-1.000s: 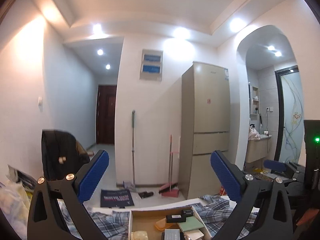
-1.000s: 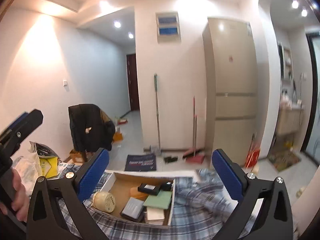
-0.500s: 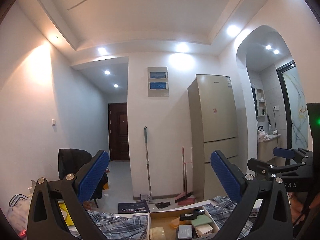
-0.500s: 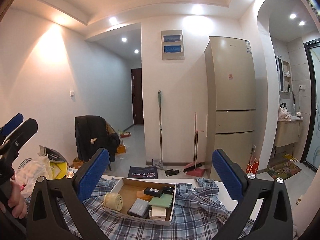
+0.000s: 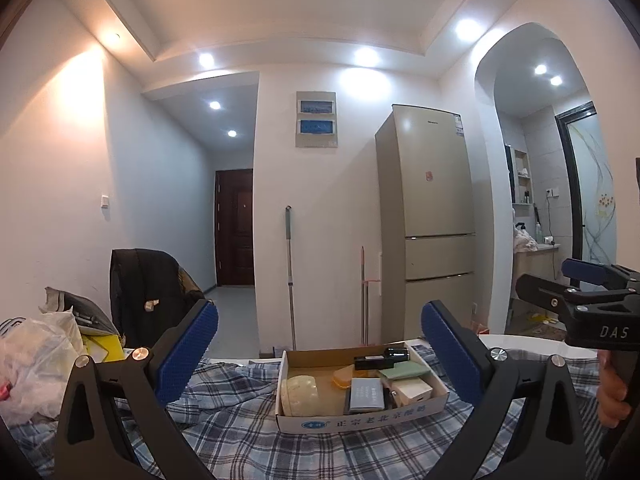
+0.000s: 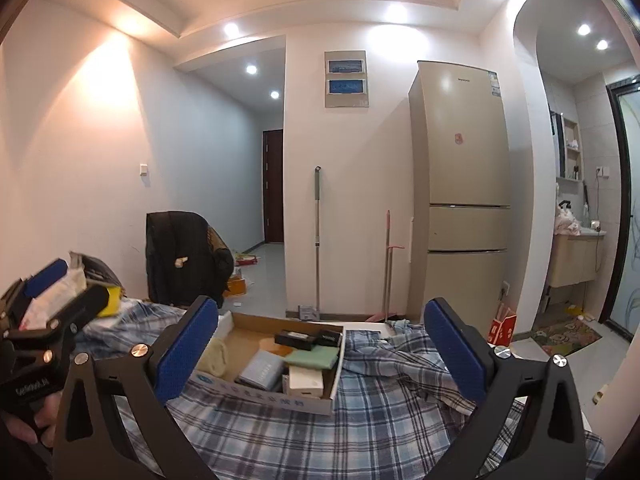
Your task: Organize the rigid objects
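Observation:
An open cardboard box lies on a plaid cloth. It holds a cream round tub, an orange item, a black box, a green flat pack, a grey-blue box and a white box. My left gripper hangs open just before the box, empty. In the right wrist view, my right gripper is open and empty, with the box between its fingers and further off. Each gripper shows at the other view's edge: right, left.
Plastic bags and a yellow pack sit at the cloth's left. A chair with a black jacket stands behind. A mop, a broom and a fridge line the far wall. A hand holds the right gripper.
Both views have dropped and drawn nearer the box, which now shows larger and fuller. Both grippers stay open and empty.

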`<state>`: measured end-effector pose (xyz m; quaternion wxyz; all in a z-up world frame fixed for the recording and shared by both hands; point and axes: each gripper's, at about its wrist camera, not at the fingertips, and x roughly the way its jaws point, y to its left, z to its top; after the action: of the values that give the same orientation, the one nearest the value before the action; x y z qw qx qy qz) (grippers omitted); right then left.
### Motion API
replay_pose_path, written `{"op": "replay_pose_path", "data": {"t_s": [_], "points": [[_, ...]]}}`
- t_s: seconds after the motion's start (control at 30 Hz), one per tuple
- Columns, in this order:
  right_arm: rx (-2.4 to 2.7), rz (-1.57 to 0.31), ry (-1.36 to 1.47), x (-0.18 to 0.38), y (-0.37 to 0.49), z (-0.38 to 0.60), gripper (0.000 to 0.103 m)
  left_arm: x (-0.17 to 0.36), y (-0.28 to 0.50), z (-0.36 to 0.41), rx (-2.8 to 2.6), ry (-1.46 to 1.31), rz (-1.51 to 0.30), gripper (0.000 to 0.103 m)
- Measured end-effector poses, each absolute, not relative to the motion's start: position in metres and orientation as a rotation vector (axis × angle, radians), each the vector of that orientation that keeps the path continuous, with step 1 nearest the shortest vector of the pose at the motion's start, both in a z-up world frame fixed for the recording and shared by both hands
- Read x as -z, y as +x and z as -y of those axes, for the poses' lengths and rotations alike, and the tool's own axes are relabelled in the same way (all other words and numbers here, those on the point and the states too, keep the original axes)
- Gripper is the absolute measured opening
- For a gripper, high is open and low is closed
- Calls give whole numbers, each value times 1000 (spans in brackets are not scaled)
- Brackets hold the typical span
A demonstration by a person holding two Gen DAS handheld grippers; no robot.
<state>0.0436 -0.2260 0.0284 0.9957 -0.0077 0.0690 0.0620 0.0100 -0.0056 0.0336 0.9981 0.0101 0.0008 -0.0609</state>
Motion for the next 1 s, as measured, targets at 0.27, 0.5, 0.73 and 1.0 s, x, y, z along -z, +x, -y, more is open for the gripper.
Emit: {"op": "replay_pose_path", "data": {"t_s": [0.27, 0.5, 0.73, 1.0], "points": [[-92, -108, -6, 2, 45, 231, 103, -2, 23, 9, 133, 52, -64, 103], [-76, -157, -26, 23, 54, 229, 103, 1, 25, 5, 112, 28, -77, 103], [-65, -139, -15, 22, 49, 232, 103, 3, 29, -1, 103, -3, -103, 103], [-63, -140, -19, 23, 50, 232, 103, 4, 26, -3, 98, -12, -91, 103]]}}
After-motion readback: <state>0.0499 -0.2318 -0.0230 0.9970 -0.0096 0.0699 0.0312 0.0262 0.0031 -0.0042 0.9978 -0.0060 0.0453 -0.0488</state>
